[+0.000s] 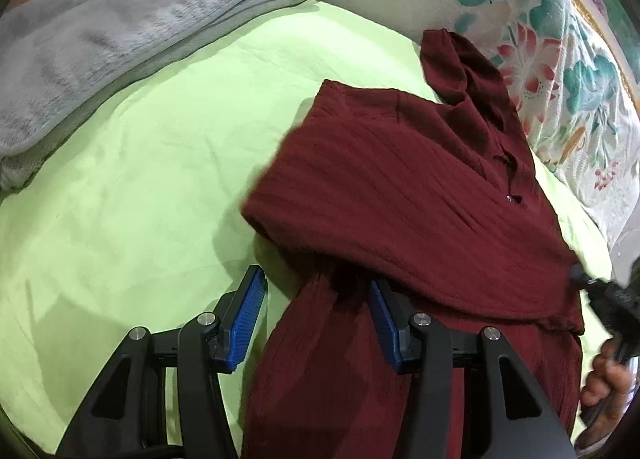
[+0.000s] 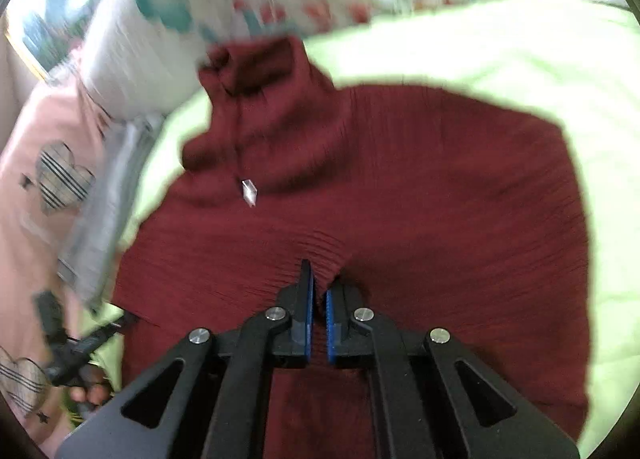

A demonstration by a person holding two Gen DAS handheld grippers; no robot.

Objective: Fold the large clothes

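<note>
Pinching a ridge of the maroon ribbed garment (image 2: 400,187), the right tool (image 2: 318,299) has its blue pads closed on a small bunched fold of cloth just ahead of its tips, while the left tool (image 1: 318,299) stands half open with a hanging strip of the same fabric between its pads, neither pad clearly pressing on it. That garment lies partly folded on the lime-green bedsheet (image 1: 140,179), spreading ahead of both tools, its collar end farthest away near the floral quilt (image 1: 568,71). My worry: the right tool grips only a thin pucker, so a quick pull could let it slip or drag the lower layers and skew the fold; the left tool could close on too little cloth, or catch the sheet beneath. Count: one garment, one small silver tag (image 2: 250,192) at its neckline, two tools, one folded grey blanket (image 1: 120,39) far ahead-left of the left tool, one quilt
</note>
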